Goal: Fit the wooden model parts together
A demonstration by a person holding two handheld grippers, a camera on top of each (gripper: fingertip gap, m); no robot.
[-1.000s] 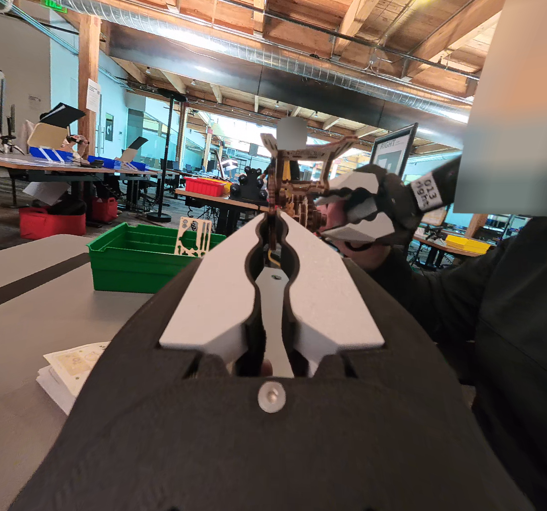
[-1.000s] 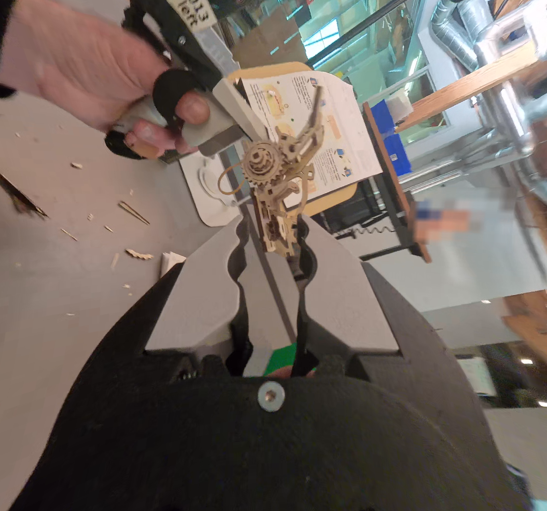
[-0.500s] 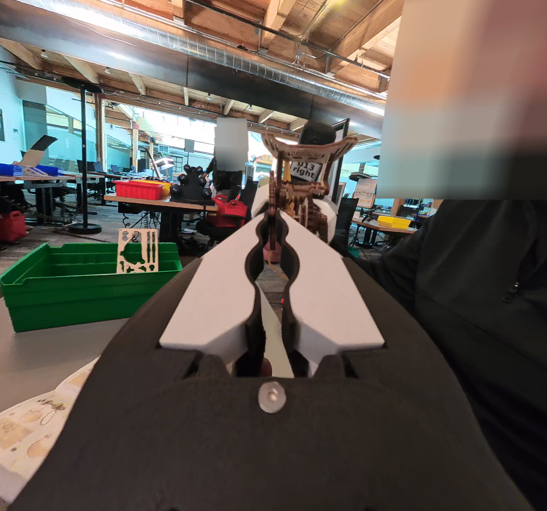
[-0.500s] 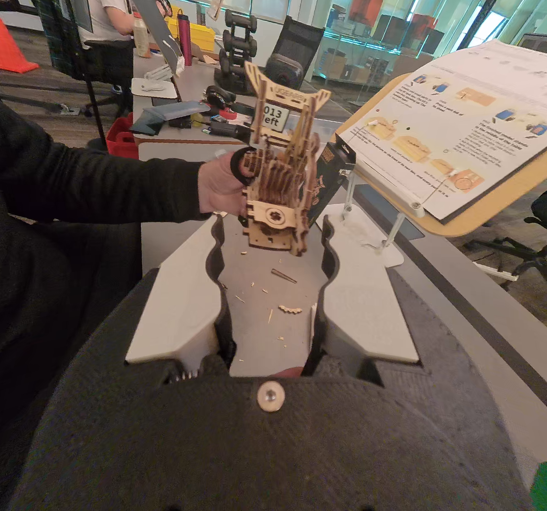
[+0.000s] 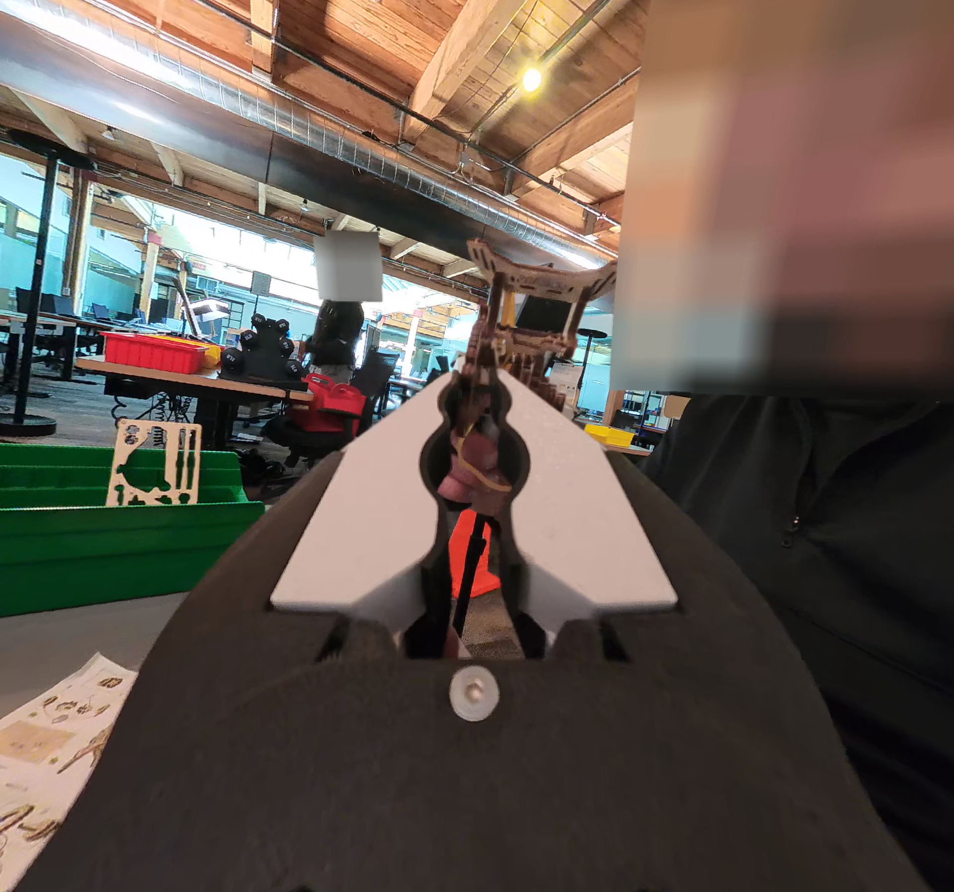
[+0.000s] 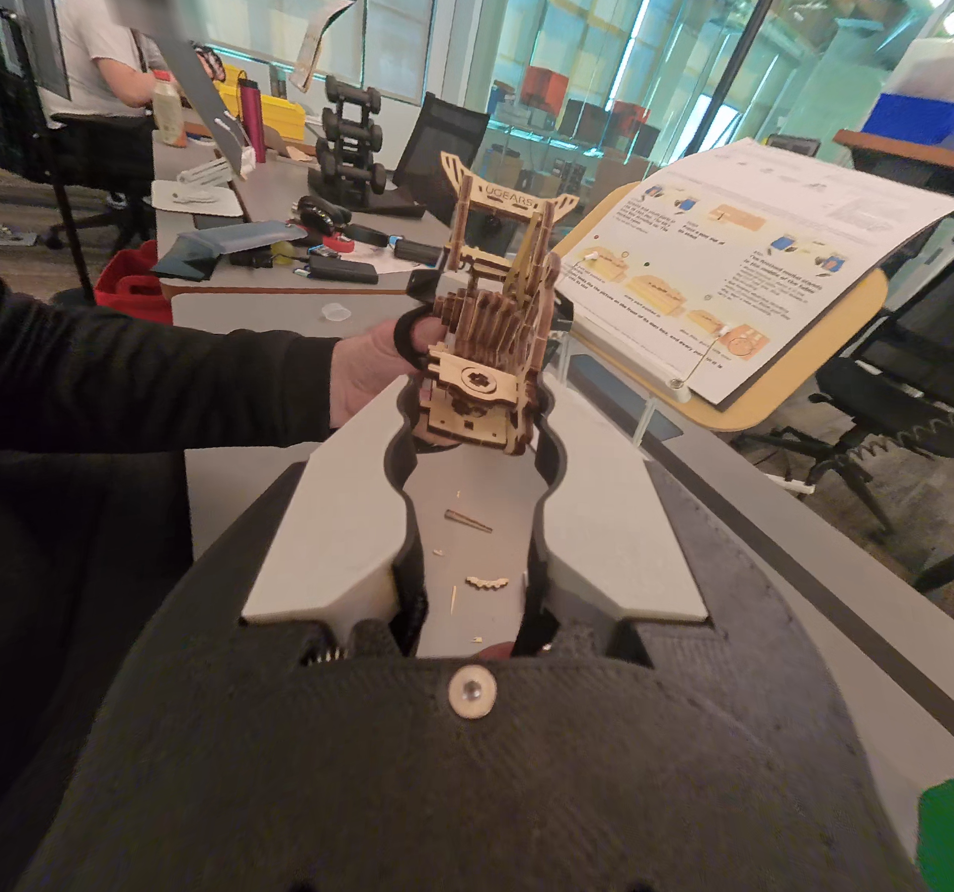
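Observation:
The wooden model [image 6: 485,330] is a part-built gear mechanism with a curved top bar, held upright above the table. My left gripper [image 5: 475,382] is shut on one edge of it; the model [image 5: 537,294] rises above and to the right of the tips. In the right wrist view, a hand [image 6: 371,371] holds the left gripper behind the model, which mostly hides it. My right gripper [image 6: 472,402] is open. Its jaws stand either side of the model's base, the right one very close, with a small gap on the left.
A green bin [image 5: 118,547] holding a punched wooden sheet [image 5: 155,462] stands to the left. A printed sheet [image 5: 46,743] lies on the grey table [image 6: 722,557]. An instruction booklet on a stand [image 6: 733,268] is on the right. Wood scraps [image 6: 467,518] lie below the right gripper. One gripper's finger ends stand about 5 cm off the other's.
My right gripper let go of the model, opened wide and turned level, then narrowed around the model's base. My left gripper kept its hold and swung right.

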